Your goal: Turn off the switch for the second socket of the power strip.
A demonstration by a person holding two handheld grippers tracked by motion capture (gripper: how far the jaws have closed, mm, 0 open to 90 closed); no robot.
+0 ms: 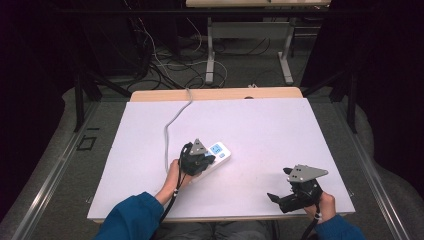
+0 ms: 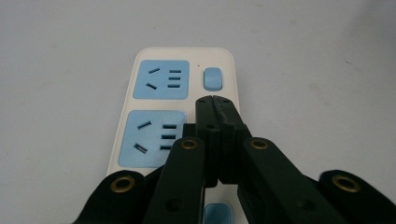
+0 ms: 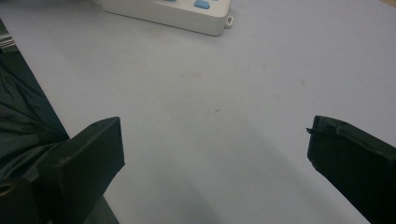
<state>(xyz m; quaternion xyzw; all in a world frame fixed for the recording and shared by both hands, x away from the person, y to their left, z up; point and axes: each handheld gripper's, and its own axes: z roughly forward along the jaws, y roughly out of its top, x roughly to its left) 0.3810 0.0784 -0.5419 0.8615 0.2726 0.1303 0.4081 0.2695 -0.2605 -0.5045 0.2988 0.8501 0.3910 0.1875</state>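
Note:
A white power strip (image 1: 220, 152) with blue sockets lies near the middle of the white table (image 1: 260, 125), and its grey cord (image 1: 172, 125) runs off toward the far edge. My left gripper (image 1: 209, 159) is over the strip, its jaws pressed together with nothing between them. In the left gripper view the shut tips (image 2: 214, 100) sit above the strip (image 2: 182, 56), between a blue socket (image 2: 152, 137) and a blue switch (image 2: 212, 78); whether they touch it I cannot tell. My right gripper (image 1: 278, 184) rests open near the front right edge, with bare table between its jaws (image 3: 215, 149).
The end of the strip (image 3: 168, 11) shows at the top of the right gripper view, well away from that gripper. Dark trousers (image 3: 23, 121) lie at that view's left. Beyond the table, cables (image 1: 165, 65) and another desk's legs (image 1: 211, 55) stand on the floor.

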